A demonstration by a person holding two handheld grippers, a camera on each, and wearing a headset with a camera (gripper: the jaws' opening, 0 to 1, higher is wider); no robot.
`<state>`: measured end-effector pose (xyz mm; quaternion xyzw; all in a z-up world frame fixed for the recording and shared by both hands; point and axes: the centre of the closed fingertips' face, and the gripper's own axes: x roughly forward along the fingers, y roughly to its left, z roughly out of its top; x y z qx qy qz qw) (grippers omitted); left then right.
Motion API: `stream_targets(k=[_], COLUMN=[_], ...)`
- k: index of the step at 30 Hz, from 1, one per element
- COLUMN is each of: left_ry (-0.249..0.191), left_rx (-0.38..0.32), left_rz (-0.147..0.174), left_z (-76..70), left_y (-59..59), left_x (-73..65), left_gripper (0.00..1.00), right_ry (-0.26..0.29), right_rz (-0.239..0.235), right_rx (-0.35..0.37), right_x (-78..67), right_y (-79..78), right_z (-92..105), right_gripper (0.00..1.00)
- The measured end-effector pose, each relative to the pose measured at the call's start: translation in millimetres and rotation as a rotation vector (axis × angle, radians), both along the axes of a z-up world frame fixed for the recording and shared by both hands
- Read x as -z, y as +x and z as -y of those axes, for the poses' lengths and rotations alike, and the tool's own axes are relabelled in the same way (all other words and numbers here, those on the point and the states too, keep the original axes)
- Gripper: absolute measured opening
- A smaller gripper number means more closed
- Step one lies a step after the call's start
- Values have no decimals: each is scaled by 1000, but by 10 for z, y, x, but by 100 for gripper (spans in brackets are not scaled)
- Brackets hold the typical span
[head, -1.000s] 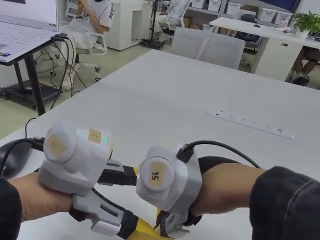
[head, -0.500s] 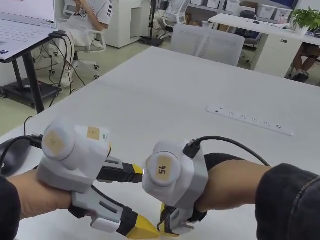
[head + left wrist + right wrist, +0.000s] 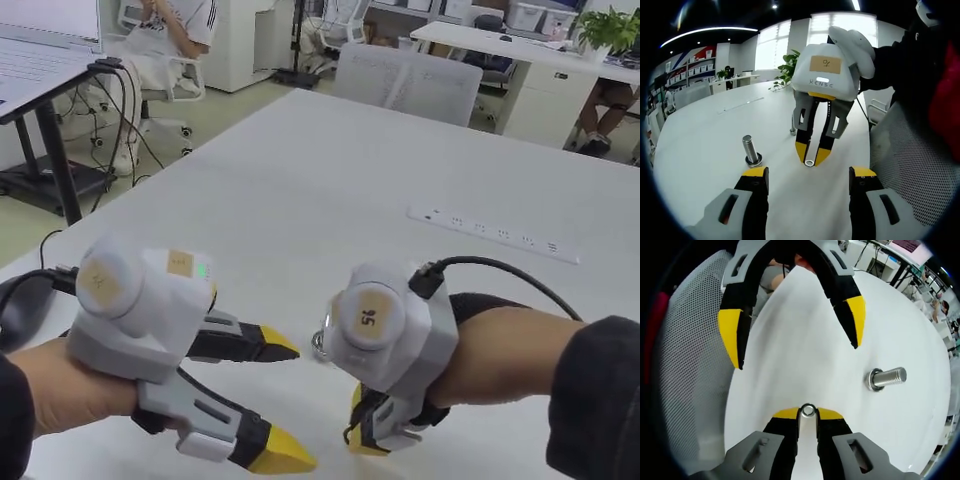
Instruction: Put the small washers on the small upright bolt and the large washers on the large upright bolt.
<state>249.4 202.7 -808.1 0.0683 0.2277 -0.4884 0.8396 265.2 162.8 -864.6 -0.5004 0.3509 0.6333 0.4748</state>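
Over the tabletop (image 3: 400, 160), the left gripper (image 3: 795, 332) holds its fingers open and the right gripper (image 3: 811, 154) pinches shut near the large bolt (image 3: 749, 148), so it should seek the small bolt (image 3: 792, 131) and lower, level and hole-centred, its small washer (image 3: 808, 410).

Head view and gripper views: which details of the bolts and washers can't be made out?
- Left gripper view: short grey stub by the right gripper, too small to tell whether it is a bolt.
- Both gripper views: washers at the large threaded steel bolt's base, too small to count.
- Head view: that gripper's white body hides the small silver washer it pinches.
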Motion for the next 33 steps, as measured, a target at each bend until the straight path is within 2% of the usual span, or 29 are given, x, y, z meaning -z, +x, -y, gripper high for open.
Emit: stream_targets(k=[22,33], left_ry=[8,17], left_rx=[8,17], left_rz=[-11,-19], left_z=[29,49], left_y=[4,-12], left_x=[17,42], left_gripper=[64,64], right_ry=[36,35], right_rz=[26,43], right_rx=[166,267], right_x=[-177,-247], right_y=[297,476], right_z=[579,964], right_gripper=[13,13])
